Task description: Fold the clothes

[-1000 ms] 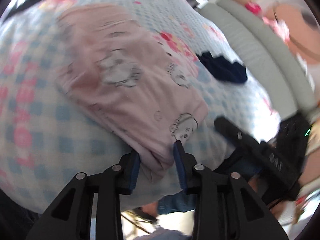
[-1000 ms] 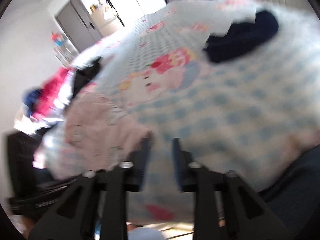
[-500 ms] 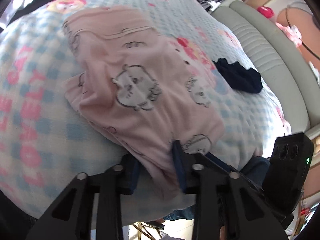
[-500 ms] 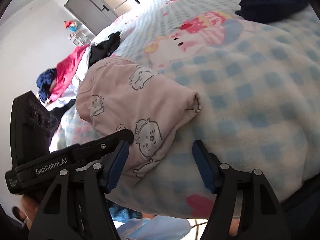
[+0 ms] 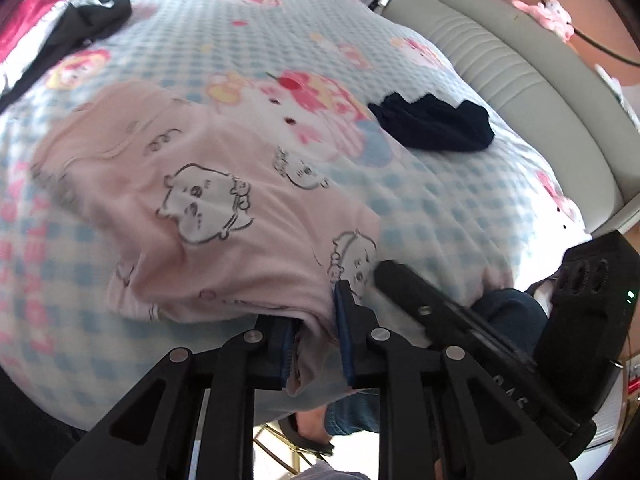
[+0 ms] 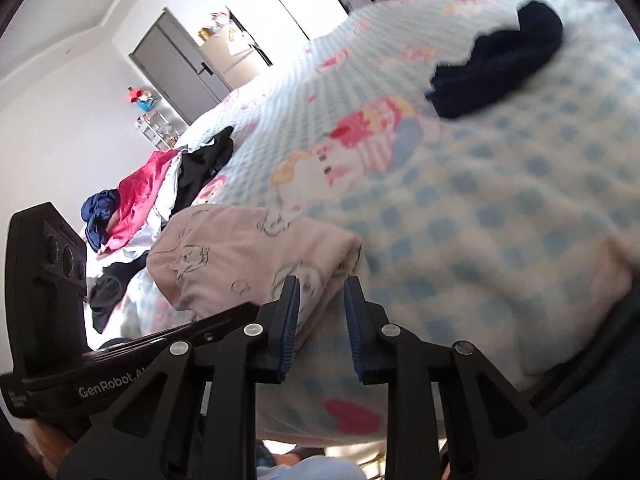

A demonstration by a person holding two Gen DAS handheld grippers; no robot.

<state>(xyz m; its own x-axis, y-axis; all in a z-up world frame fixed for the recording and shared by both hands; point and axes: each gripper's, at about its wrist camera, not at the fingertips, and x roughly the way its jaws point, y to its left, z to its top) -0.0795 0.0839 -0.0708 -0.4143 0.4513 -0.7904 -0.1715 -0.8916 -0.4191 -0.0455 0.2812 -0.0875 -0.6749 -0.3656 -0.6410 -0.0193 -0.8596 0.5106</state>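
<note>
A pink garment [image 5: 208,216] printed with cartoon animals lies folded on the blue checked blanket [image 5: 440,208], close to the near edge. My left gripper [image 5: 316,336] is shut on its near hem, and pink cloth hangs between the blue pads. Just right of it, a finger of my right gripper [image 5: 404,284] reaches to the same edge. In the right wrist view, the right gripper [image 6: 320,320] is shut on the pink garment's [image 6: 248,252] near right corner. The left gripper's black body [image 6: 44,280] is at the left.
A dark navy garment [image 5: 432,128] lies farther back on the blanket. A black garment [image 5: 88,20] and a pile of red, white and blue clothes [image 6: 136,200] sit at the far left. A grey padded headboard [image 5: 520,80] runs along the right. A person's jeans [image 5: 508,312] are below the edge.
My right gripper has gone from wide open to shut on the pink garment's near corner. The left gripper keeps its hold on the hem, and both views have swung slightly.
</note>
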